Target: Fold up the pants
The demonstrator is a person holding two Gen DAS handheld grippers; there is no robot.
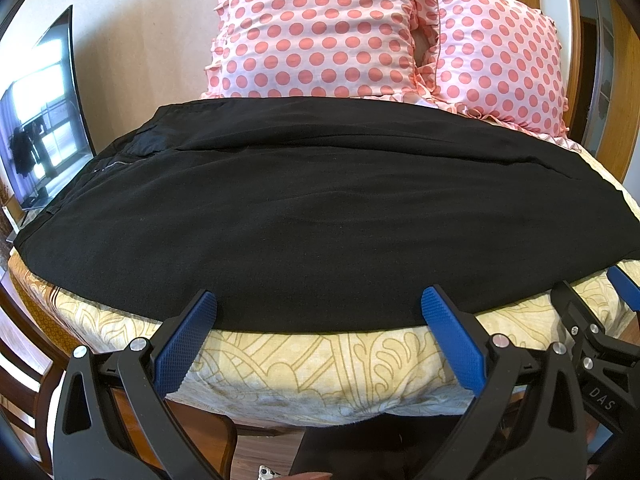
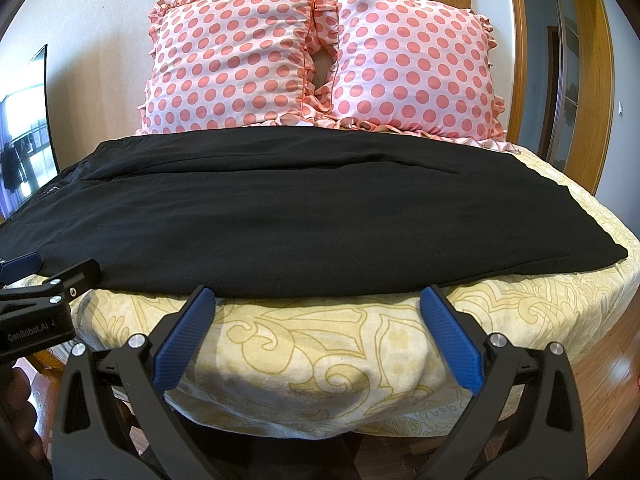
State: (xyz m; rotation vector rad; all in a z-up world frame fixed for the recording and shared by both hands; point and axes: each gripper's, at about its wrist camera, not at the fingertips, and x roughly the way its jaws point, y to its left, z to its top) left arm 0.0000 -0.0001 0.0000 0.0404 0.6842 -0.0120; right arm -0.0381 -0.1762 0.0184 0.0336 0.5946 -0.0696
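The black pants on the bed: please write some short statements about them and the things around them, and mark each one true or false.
1. The black pants lie spread across the bed, with one long edge near its front edge. True.
2. The left claw is shut on the pants. False: its fingers are wide apart at the near edge of the cloth and hold nothing.
3. Two pillows with pink dots stand behind the pants. True.
4. The pants are blue with white stripes. False: they are plain black.
5. The right claw is open. True.
6. The bed cover is plain white. False: it is pale yellow with a golden pattern.
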